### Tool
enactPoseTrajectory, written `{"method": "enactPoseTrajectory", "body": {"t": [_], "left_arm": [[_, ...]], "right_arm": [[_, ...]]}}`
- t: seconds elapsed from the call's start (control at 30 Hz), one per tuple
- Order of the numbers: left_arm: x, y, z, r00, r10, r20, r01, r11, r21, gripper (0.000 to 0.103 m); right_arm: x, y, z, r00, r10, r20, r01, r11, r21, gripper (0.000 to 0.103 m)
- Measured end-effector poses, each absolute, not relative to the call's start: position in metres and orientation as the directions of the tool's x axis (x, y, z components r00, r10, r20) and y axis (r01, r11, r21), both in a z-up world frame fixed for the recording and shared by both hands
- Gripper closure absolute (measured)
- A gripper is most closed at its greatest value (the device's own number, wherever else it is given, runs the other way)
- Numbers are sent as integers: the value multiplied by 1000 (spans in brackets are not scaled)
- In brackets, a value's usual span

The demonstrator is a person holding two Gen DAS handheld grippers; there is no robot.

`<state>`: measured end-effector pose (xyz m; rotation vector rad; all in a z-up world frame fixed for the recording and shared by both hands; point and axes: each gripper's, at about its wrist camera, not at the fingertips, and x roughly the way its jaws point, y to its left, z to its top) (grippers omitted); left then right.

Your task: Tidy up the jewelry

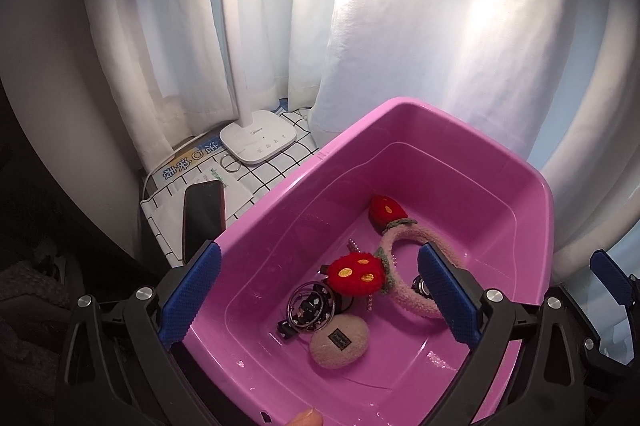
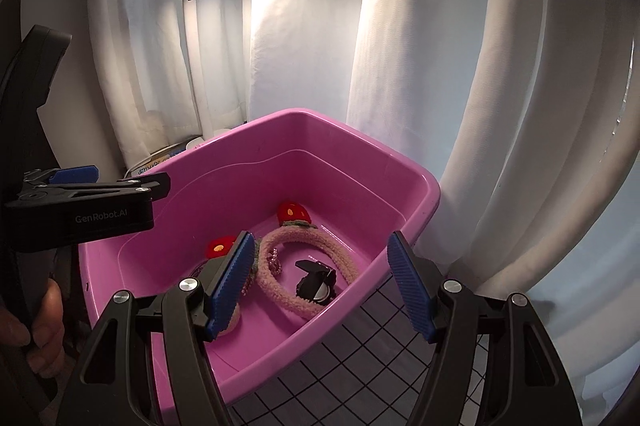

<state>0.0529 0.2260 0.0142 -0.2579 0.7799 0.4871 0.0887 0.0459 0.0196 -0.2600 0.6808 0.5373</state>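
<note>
A pink plastic tub (image 1: 472, 130) holds a fuzzy pink headband (image 1: 416, 302) with two red strawberry pompoms (image 1: 358, 274), a silver bracelet with a dark watch (image 1: 310, 310), a beige plush hair clip (image 1: 340, 342) and a beaded piece. My left gripper (image 1: 320, 296) is open and empty above the tub's near side. In the right wrist view the tub (image 2: 424, 186) holds the headband (image 2: 280, 286) and a dark watch piece (image 2: 318, 284). My right gripper (image 2: 324, 286) is open and empty over the tub's right corner. The left gripper also shows in that view (image 2: 120, 186).
A white desk lamp (image 1: 258, 140) stands behind the tub on a checked cloth (image 1: 276, 170), lit. A dark phone (image 1: 202, 218), a metal ring (image 1: 231, 162) and papers lie left of the tub. White curtains hang behind. Checked cloth (image 2: 360, 366) lies in front of the tub.
</note>
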Motion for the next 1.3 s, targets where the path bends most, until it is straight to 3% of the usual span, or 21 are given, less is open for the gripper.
{"method": "enactPoseTrajectory", "body": {"t": [0.43, 1.3], "left_arm": [[46, 216, 22, 579, 405, -707, -551, 834, 26, 6], [39, 212, 22, 568, 408, -715, -559, 829, 29, 6]], "right_arm": [[75, 38, 21, 666, 386, -638, -557, 826, -82, 37], [66, 32, 24, 665, 400, -631, -569, 819, -81, 37]]}}
